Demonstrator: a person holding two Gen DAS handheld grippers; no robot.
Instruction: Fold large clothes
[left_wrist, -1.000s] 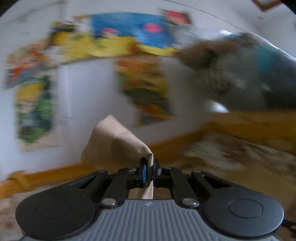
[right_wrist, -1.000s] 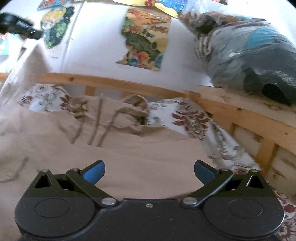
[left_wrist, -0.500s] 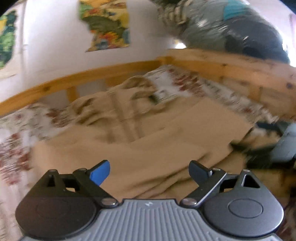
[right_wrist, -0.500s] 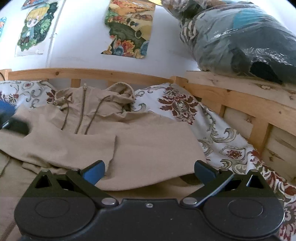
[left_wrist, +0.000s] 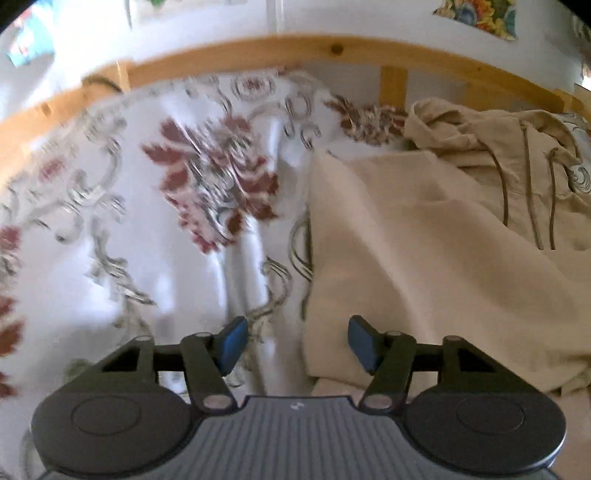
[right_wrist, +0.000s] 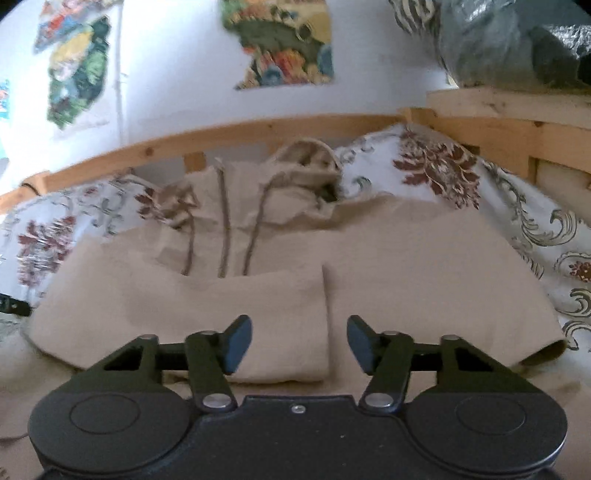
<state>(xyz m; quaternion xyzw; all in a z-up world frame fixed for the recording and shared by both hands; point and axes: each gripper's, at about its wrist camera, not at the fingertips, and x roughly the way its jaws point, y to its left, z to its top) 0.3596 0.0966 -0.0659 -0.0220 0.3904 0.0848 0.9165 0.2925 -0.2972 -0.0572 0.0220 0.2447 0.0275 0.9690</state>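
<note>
Left wrist view: a floral bedsheet (left_wrist: 155, 229), blurred, fills the space left of the beige hooded jacket (left_wrist: 424, 251), under a curved wooden bed rail (left_wrist: 258, 48). The left gripper (left_wrist: 295, 345) tilts down over the jacket's soft folded left edge, jaws half apart and closing, nothing pinched.

Right wrist view: the jacket (right_wrist: 258, 295) lies flat, sleeves folded inward, drawcords (right_wrist: 223, 229) dangling below the rail (right_wrist: 229, 136); posters (right_wrist: 284, 44) and a plastic-wrapped bundle (right_wrist: 517, 40) sit above. The right gripper (right_wrist: 299, 343) hovers over the sleeve cuff, closing, empty.

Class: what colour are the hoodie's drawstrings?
The drawstrings are brownish grey, darker than the beige hoodie; clearest in the right wrist view.
</note>
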